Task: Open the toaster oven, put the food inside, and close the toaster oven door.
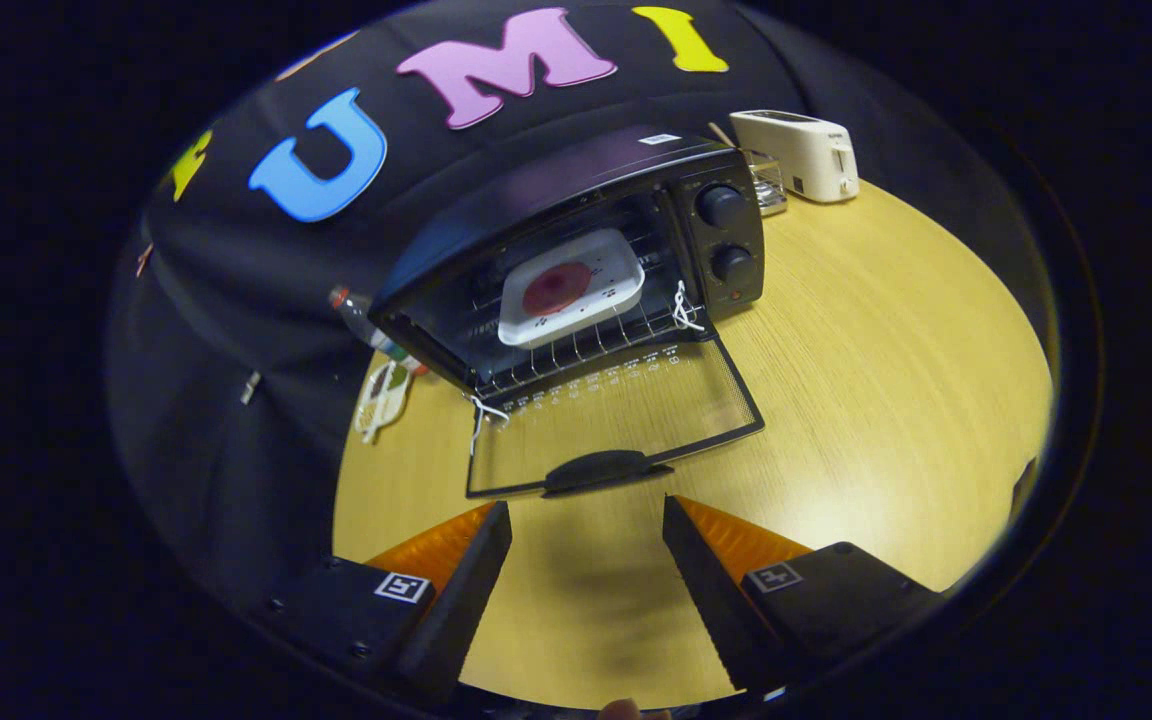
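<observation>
The hand-held gripper has its fingers spread and holds nothing. Just ahead of them, at the centre of the frame, the door of the toaster oven lies open, flat on the table. Its handle runs across, almost between the fingertips. The food sits on a white tray inside already. I judge closing needs a lift from under this handle, pushing forward.

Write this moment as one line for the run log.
stage: food loaded | toaster oven door: open, flat on table | plate: on rack inside | gripper: open, empty, just before door handle | left: close door
</observation>
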